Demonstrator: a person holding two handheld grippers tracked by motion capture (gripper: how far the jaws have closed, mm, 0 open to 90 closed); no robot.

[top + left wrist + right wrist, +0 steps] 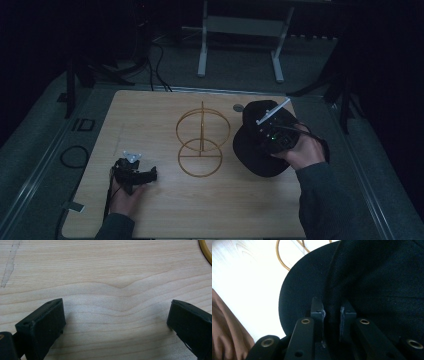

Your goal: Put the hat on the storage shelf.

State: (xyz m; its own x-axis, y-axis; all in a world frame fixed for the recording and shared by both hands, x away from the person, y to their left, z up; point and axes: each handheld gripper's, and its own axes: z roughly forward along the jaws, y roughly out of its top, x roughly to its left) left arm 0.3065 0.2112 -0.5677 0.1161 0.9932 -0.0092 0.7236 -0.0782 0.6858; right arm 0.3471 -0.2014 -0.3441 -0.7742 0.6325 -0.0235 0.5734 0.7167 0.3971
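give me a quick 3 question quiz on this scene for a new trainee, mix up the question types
1. True or false: the left gripper has its jaws closed on the gold wire stand.
2. What is the right gripper clamped on? A) black cap B) wire stand C) cable
3. Fill in: the left gripper's jaws sit apart over bare ____ table.

Key:
1. False; its jaws are open and hold nothing.
2. A; it pinches the black cap where brim meets crown.
3. Wooden.
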